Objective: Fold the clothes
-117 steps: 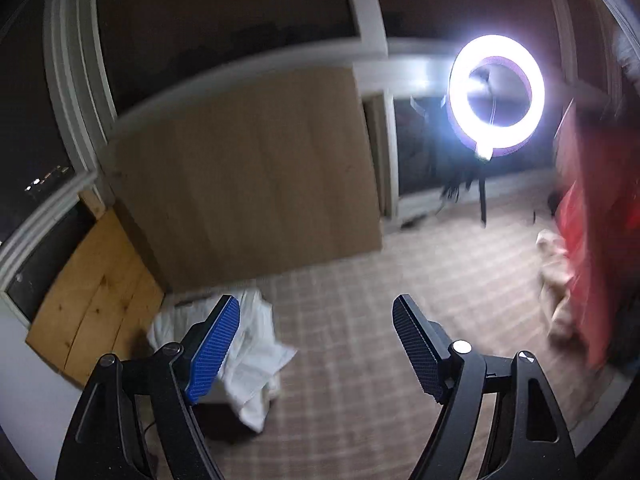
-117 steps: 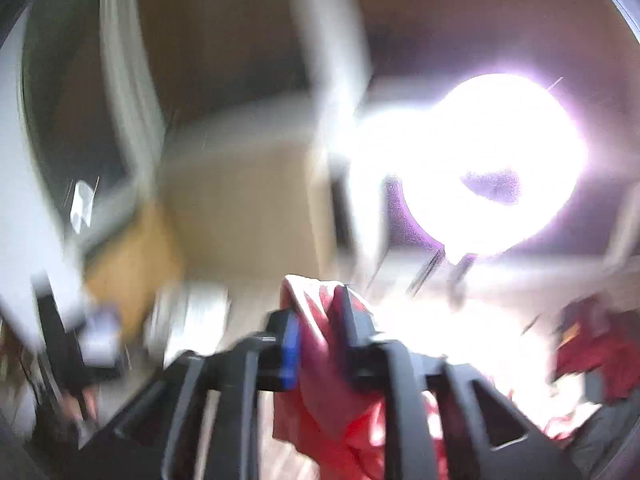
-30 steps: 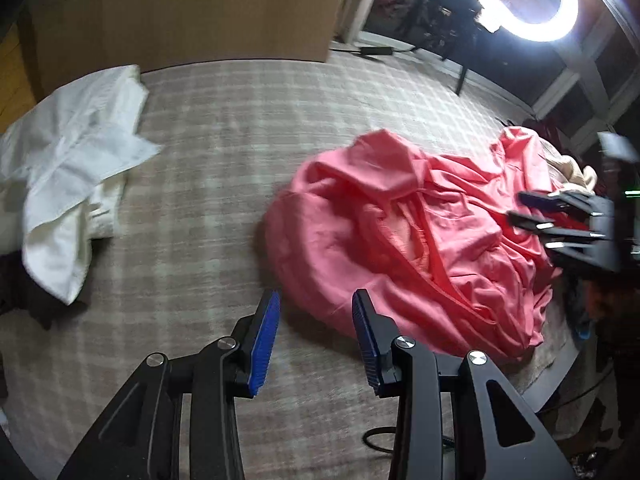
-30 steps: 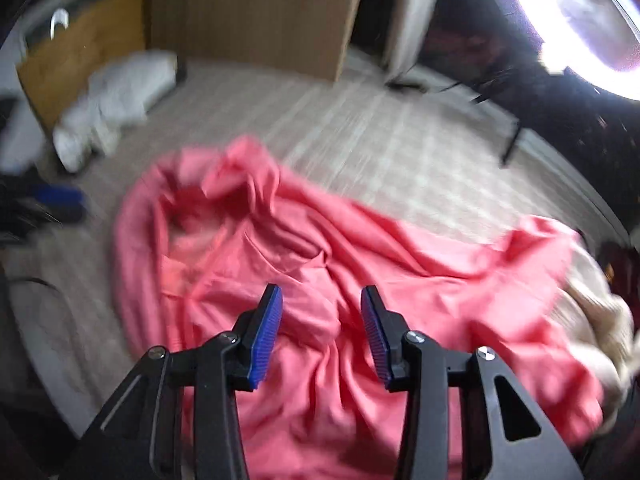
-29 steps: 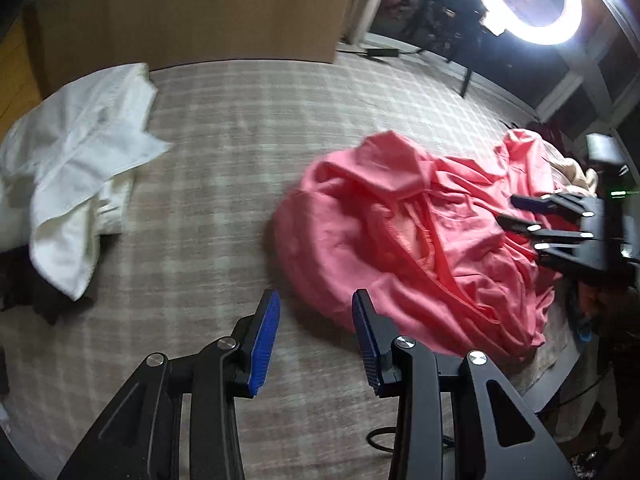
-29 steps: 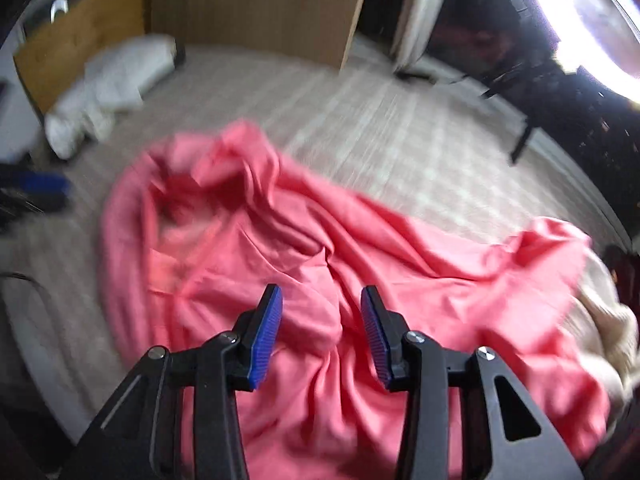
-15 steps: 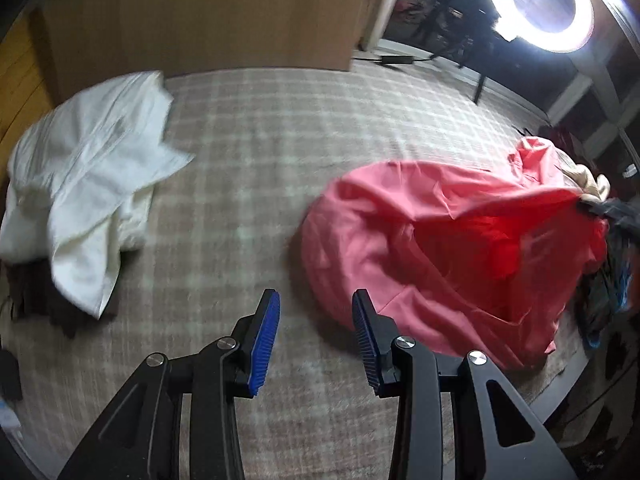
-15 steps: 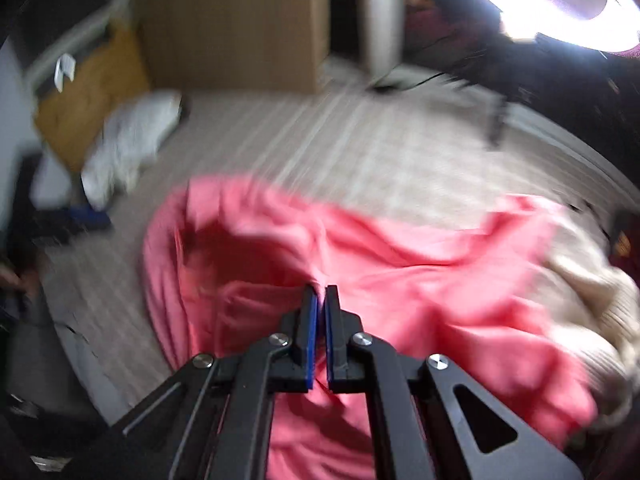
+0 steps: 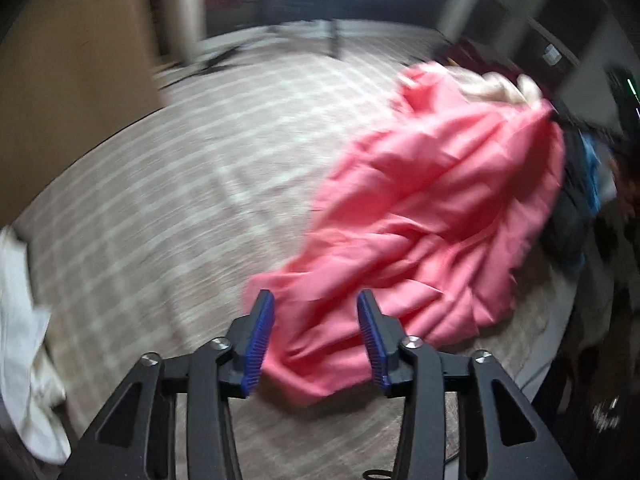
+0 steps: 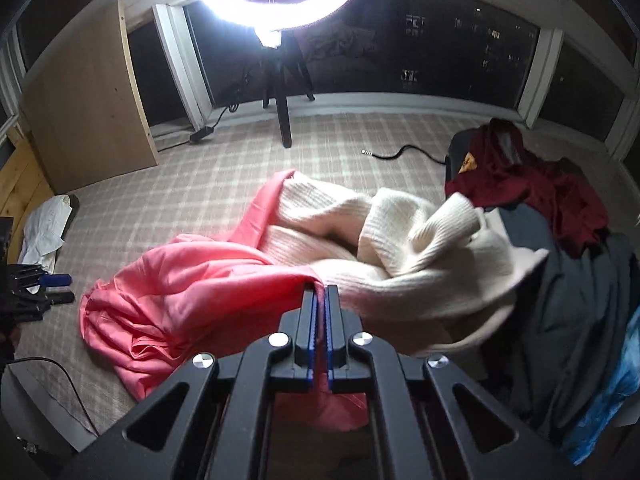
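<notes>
A pink garment [image 9: 420, 216] lies crumpled on the plaid-covered surface [image 9: 180, 184]. My left gripper [image 9: 316, 338] is open, its blue pads on either side of the garment's near edge. My right gripper [image 10: 321, 304] is shut on a pinch of the pink garment [image 10: 192, 280] and pulls it taut from the right. In the left wrist view the right gripper is a dark blur at the garment's far right corner [image 9: 576, 124]. The left gripper shows at the left edge of the right wrist view [image 10: 36, 284].
A cream knit sweater [image 10: 400, 248] lies behind the pink garment. Maroon [image 10: 532, 184], dark blue [image 10: 580, 320] and bright blue [image 10: 612, 396] clothes are piled at the right. A white garment [image 10: 44, 224] lies far left. A ring light on a tripod [image 10: 280, 92] stands behind.
My right gripper has closed on the pink garment and pulled it right, stretching it out. My left gripper has moved right, up to the garment's near edge.
</notes>
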A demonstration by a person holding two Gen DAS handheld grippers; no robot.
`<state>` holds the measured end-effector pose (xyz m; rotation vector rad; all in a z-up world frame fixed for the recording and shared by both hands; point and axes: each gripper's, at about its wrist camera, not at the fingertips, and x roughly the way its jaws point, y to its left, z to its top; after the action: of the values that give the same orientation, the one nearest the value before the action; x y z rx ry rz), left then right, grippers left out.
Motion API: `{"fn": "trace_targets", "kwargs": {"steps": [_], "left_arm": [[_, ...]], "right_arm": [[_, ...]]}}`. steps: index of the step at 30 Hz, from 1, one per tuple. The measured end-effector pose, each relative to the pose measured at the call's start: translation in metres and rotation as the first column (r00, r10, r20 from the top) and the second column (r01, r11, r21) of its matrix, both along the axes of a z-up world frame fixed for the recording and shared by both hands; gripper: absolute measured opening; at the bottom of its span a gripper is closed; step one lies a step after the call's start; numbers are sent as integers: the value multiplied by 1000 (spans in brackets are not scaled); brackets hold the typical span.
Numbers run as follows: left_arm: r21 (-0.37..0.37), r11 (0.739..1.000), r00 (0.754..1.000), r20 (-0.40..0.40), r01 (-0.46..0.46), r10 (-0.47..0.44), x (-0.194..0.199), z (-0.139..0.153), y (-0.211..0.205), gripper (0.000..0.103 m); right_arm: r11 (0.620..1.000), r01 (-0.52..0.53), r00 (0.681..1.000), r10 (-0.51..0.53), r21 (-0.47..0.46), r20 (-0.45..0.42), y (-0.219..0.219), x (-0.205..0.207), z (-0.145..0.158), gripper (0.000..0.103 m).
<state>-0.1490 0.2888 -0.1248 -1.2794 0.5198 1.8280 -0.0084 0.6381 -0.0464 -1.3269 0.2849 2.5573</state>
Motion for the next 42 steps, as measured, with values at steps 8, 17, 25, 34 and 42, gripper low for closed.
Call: {"fn": "trace_targets", "kwargs": {"steps": [8, 17, 25, 34, 42], "left_arm": [[-70, 985, 987, -14, 157, -158, -5, -31, 48, 39], [131, 991, 991, 124, 39, -55, -37, 14, -26, 2], [229, 956, 983, 77, -182, 168, -61, 90, -137, 2], [-33, 920, 920, -17, -392, 391, -150, 11, -104, 18], [29, 972, 969, 85, -233, 230, -118, -2, -85, 26]], "right_arm": [[1000, -7, 1000, 7, -18, 15, 4, -9, -4, 3], [997, -70, 997, 69, -40, -36, -20, 0, 29, 3], [983, -184, 980, 182, -20, -78, -52, -40, 56, 3], [975, -198, 980, 192, 105, 58, -63, -154, 7, 6], [969, -243, 963, 237, 35, 128, -60, -150, -18, 30]]}}
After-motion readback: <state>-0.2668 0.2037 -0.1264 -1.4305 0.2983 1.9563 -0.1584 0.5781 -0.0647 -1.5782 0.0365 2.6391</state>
